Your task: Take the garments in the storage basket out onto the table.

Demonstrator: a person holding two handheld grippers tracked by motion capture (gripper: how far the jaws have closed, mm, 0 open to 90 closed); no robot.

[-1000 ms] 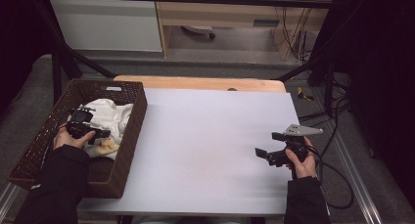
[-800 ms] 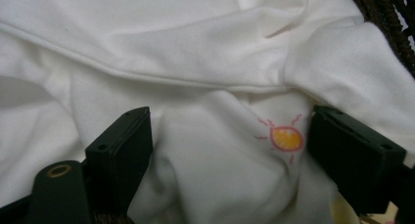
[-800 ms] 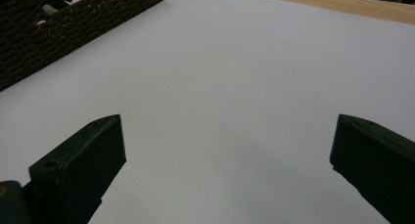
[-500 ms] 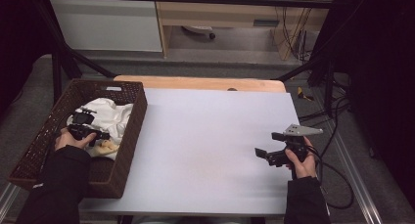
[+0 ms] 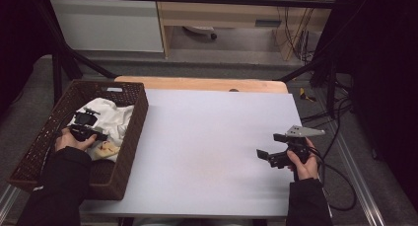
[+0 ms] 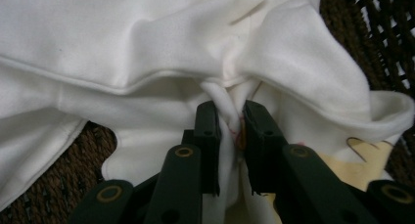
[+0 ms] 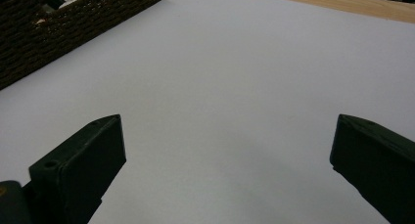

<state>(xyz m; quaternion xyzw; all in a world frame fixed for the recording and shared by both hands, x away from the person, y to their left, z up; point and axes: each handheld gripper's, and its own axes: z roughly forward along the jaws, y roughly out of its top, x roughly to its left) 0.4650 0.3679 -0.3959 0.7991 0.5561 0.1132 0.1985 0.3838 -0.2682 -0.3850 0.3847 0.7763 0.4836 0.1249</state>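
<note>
Two tools are in your hands. Your left tool has just closed its jaws on a bunched fold of the white cloth, which lies in the dark wicker basket at the tabletop's left edge. Your right tool hovers with jaws spread wide, holding nothing.

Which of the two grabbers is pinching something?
The left gripper, down in the wicker basket: its fingers have just closed, bunching the white cloth. The right gripper gapes open over the table.

Dim room, bright tabletop, soft focus
</note>
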